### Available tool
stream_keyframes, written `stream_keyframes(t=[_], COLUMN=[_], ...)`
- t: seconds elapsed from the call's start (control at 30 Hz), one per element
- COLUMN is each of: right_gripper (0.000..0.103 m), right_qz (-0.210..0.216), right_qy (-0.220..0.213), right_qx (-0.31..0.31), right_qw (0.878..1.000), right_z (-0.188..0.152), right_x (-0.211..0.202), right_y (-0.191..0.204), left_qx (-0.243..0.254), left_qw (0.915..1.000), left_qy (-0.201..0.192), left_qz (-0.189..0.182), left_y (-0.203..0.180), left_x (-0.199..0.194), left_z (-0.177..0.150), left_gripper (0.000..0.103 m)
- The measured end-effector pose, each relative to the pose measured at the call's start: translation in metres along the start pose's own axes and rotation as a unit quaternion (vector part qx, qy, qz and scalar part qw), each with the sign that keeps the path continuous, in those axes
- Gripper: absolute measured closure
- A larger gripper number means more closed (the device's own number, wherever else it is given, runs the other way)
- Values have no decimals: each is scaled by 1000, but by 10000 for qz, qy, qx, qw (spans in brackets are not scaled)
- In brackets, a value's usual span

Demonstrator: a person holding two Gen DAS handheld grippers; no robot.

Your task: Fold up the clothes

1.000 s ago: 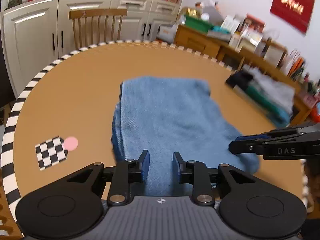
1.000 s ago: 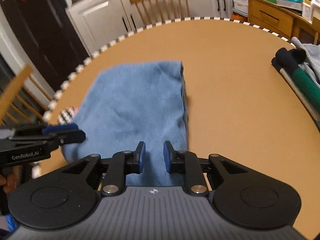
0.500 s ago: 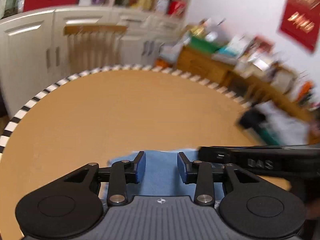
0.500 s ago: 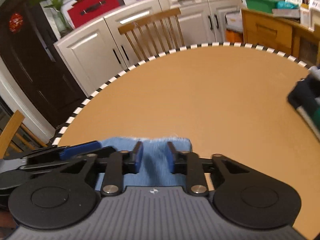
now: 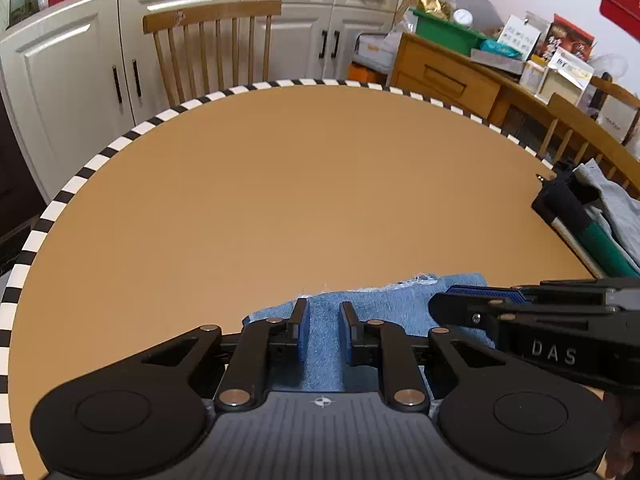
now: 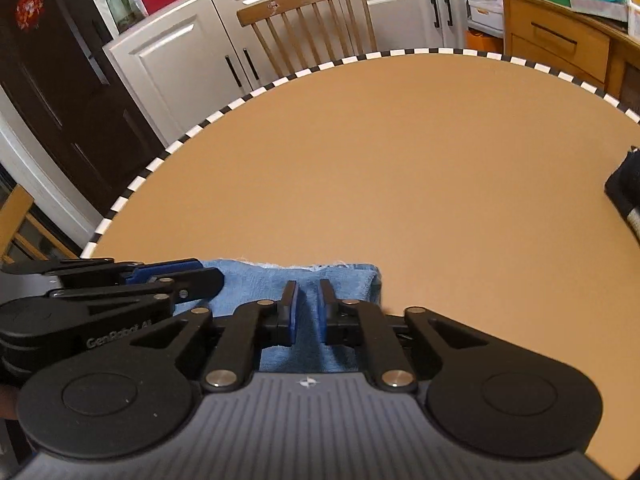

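A folded blue cloth (image 5: 384,308) with a frayed far edge lies on the round tan table (image 5: 300,184), close in under both grippers. My left gripper (image 5: 324,304) sits over its far edge, jaws closing, a ridge of cloth filling the gap between the pads. The right gripper (image 5: 440,300) reaches in from the right beside it. In the right wrist view my right gripper (image 6: 308,286) stands narrow with the blue cloth (image 6: 256,280) pinched between its pads, and the left gripper (image 6: 208,274) lies on the cloth at the left.
A pile of grey, green and black clothes (image 5: 592,220) lies at the table's right edge. A wooden chair (image 5: 212,40) stands behind the table's striped far rim, before white cabinets. A cluttered wooden sideboard (image 5: 448,76) is at the back right.
Both grippers have moved forward from the cloth's near end to its far edge. Only a short strip of cloth now shows ahead of them. Both pairs of jaws have narrowed.
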State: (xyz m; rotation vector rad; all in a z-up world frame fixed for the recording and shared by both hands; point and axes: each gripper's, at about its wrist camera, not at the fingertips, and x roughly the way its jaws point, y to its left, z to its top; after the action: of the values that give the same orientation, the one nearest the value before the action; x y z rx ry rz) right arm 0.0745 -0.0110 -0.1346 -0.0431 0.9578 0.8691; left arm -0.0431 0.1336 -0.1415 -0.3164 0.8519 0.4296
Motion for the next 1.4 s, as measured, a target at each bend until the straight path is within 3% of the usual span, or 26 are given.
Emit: stream_keyframes(t=[0.13,0.2,0.27,0.37,0.4,0.47,0.53,0.6,0.7,0.77,0.87,1.0,1.07,1.2,1.4], right_gripper=[83,81,81,68,61,61,49,40,41,40,35,33,34,51,51], right_qz=[295,420,334,-76,-238,-446,-653,-999,-1316,-1204,-868,-382,-487,-713,-1022], right_qy=[-16,-68,-219,-480,-554,-670,-791,-941,-1038,-1097,-1278,-1493,-1417,-1136,-743], right_qx=[413,632,539,492,669,1319,2117,2961,3638,4089,4786,5600,5591,5158,4714], right_qw=[9987,9971,9977,9976,9959,9880,9719,9453,9163,8979,8643,8140,8154,8462,8728], right_z=[2,0,-9,-34,-46,-73,-101,-133,-169,-190,-210,-220,-213,-186,-154], right_x=[-8,-23,-45,-84,-97,-119,-138,-151,-157,-156,-146,-122,-108,-89,-79], right_y=[-9,-11,-7,2,4,7,11,19,37,48,55,53,48,43,42], left_qx=[134,302,779,1932,2325,2928,3160,3345,3673,3831,3840,3449,3184,2832,2529], left_qw=[9995,9980,9937,9782,9700,9537,9444,9358,9198,9103,9062,9180,9250,9331,9407], left_qy=[250,399,437,276,219,102,1,-61,-70,4,88,513,652,793,907], left_qz=[-110,-380,-673,-711,-668,-681,-912,-1113,-1380,-1569,-1768,-1890,-1970,-2068,-2072], left_y=[-1,0,-1,-6,-9,-12,-10,-9,-8,-6,-4,0,6,18,32], left_x=[1,-1,-5,-8,-8,-7,-6,-6,6,17,38,58,62,64,62], left_z=[14,24,35,48,51,58,65,64,63,58,60,61,63,60,58], left_gripper=[80,54,41,37,33,29,27,25,22,22,21,21,21,21,21])
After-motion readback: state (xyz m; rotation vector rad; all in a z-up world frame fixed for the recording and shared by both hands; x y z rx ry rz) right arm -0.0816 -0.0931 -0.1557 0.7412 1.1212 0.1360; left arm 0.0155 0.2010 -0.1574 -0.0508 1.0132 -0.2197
